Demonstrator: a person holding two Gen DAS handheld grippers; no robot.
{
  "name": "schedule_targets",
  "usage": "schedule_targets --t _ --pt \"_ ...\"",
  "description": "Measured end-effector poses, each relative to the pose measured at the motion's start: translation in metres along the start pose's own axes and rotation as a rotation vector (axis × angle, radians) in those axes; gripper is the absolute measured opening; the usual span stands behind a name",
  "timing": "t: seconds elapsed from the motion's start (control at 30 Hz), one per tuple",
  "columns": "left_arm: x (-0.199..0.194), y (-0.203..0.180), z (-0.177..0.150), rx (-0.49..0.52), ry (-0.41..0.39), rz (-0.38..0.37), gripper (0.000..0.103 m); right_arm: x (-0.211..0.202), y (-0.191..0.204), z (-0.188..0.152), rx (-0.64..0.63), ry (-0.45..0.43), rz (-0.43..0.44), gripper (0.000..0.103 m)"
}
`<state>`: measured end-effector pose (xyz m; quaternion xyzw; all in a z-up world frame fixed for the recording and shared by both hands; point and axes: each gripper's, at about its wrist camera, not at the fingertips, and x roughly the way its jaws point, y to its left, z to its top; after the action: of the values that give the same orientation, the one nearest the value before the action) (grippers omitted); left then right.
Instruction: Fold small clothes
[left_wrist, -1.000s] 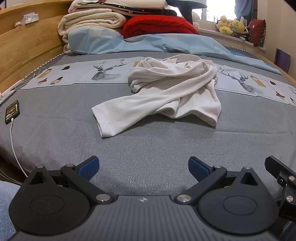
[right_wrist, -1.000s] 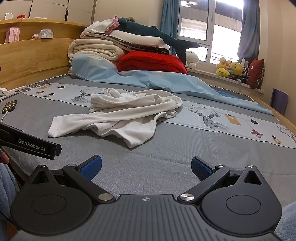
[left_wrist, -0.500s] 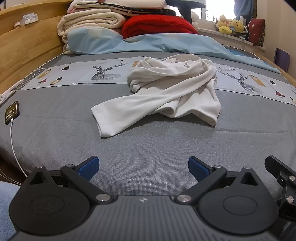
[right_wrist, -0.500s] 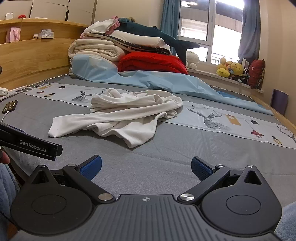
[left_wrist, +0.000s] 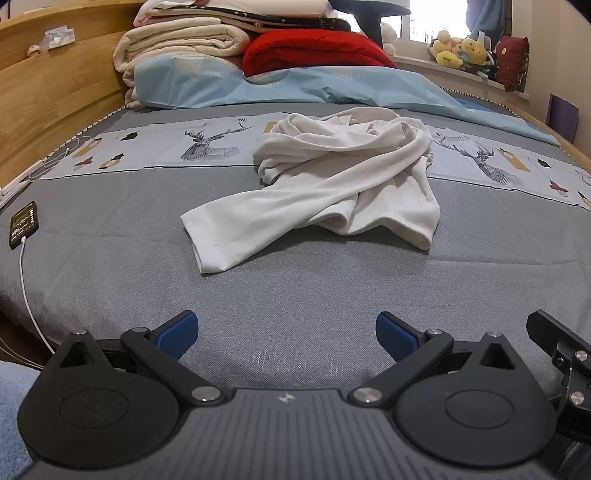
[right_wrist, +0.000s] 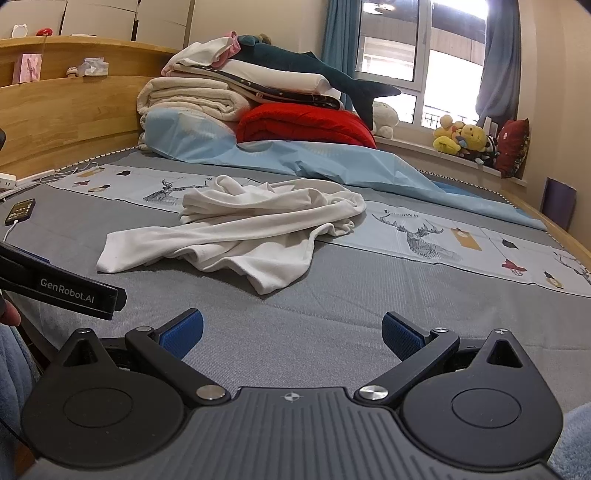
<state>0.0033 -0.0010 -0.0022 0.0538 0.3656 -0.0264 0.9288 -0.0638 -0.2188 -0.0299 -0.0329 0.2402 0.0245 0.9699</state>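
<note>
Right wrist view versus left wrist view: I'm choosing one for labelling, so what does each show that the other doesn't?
Only the right wrist view shows the window, the plush shark atop the bedding pile and the right gripper, open. Only the left wrist view shows the left gripper, open, and the phone's white cable running off the bed edge. Both show the crumpled white garment on the grey bed, the red blanket and the phone.

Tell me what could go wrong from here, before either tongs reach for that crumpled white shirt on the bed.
1. The white shirt lies bunched with layers overlapping, so open left tongs may pinch several layers at once instead of one edge.
2. The phone and its charging cable sit at the bed's left edge; a wide sweep could snag them.
3. Both tongs, right included, hover close together and might collide.
</note>
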Motion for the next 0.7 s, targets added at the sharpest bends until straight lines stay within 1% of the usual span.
schedule_targets --t 0.7 --pt "-0.0017 -0.0003 0.0002 0.001 0.001 0.0 0.102 0.001 0.0004 -0.0001 -0.002 0.002 0.001 0.102"
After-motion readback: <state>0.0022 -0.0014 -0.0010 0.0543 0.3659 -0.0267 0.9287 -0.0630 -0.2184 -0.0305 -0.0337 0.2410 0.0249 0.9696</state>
